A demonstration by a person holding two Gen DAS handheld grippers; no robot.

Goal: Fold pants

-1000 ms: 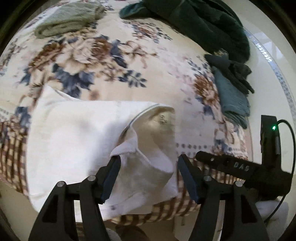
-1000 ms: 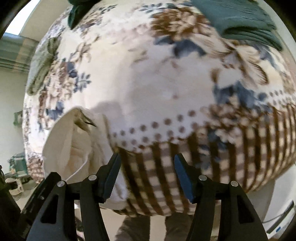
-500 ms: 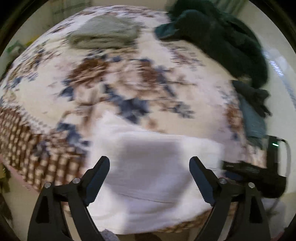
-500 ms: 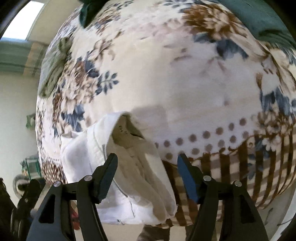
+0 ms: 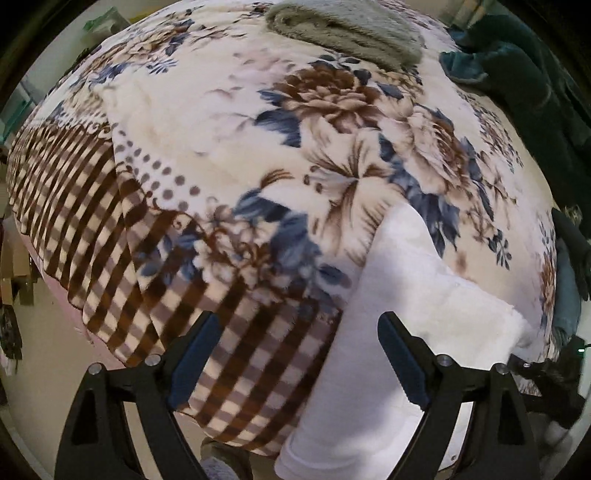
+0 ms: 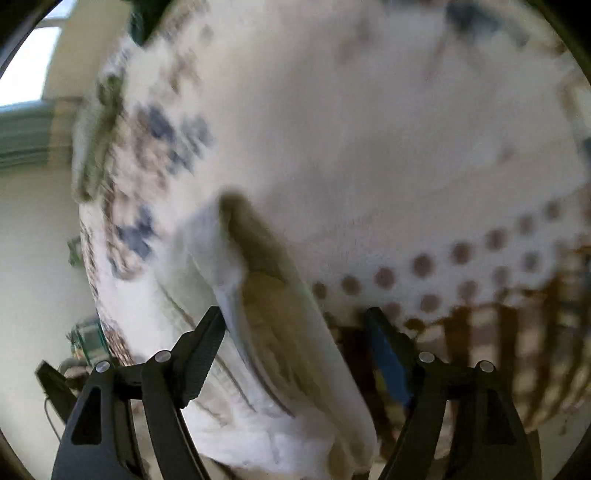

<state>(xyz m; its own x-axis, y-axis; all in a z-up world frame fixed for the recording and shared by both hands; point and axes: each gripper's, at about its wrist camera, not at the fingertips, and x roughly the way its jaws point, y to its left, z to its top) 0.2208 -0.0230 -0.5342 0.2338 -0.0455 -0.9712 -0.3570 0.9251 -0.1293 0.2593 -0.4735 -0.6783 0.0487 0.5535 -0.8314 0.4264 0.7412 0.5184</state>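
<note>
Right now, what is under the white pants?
The white pants lie on the floral blanket, their lower end draped over its checked edge. Whatever the blanket covers is hidden.

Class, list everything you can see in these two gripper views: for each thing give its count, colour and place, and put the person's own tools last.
pants: one, white, folded at the near edge of the bed; waistband end shows in the right view
blanket: one, cream with brown and blue flowers and a brown checked border, covering the bed
grey garment: one, grey-green, folded at the far side
dark clothes: a pile, dark green, far right corner
left gripper: one, black, open, over the checked border beside the pants
right gripper: one, black, its jaws have just been opening, waistband between them
</note>
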